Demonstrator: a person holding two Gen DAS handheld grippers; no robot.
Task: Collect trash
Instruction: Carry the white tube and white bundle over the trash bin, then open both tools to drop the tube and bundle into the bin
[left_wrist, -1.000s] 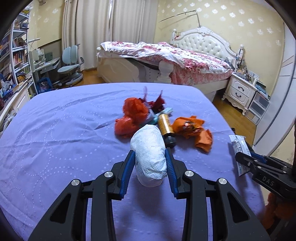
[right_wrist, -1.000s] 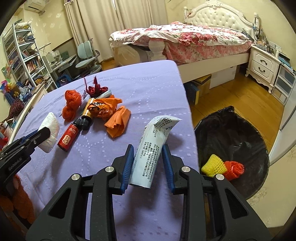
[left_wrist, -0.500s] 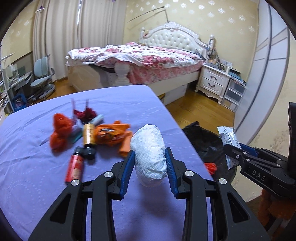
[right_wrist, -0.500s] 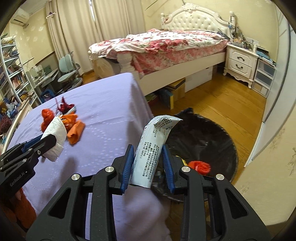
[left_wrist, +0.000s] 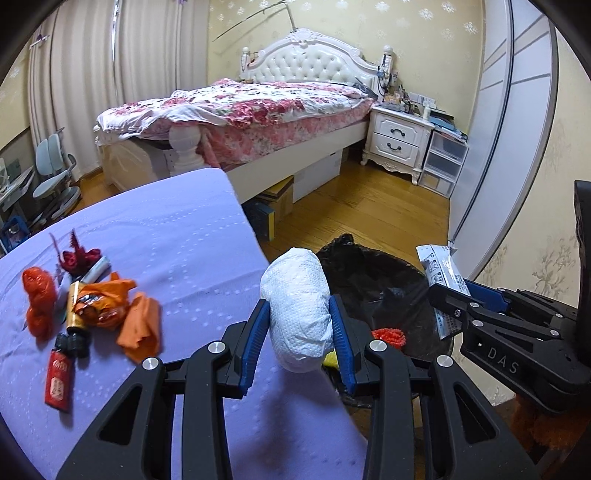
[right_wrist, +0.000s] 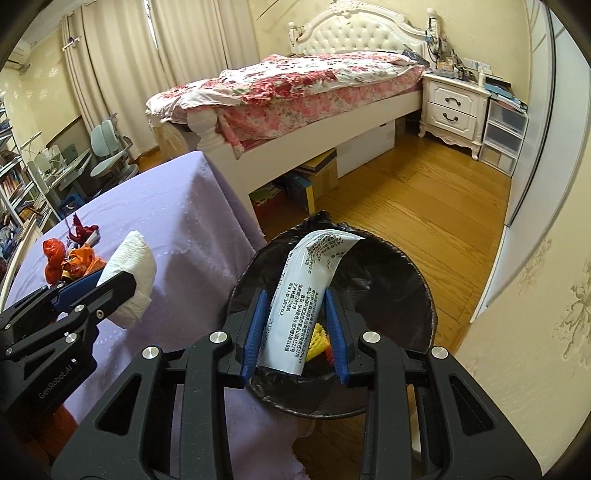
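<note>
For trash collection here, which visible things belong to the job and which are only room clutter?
Job:
white tissue wad in left gripper
printed wrapper in right gripper
black-lined bin
orange wrappers, red bottle on purple cloth

Clutter:
bed
nightstand
desk chair

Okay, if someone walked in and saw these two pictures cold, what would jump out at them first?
Probably the two pieces of trash held up close: a wad of white tissue clamped between the left gripper's blue fingers at the edge of the purple-covered table, and a white printed wrapper in the right gripper, right above the black-lined trash bin on the wooden floor. Next, the heap of orange and red scraps left on the table.
</note>
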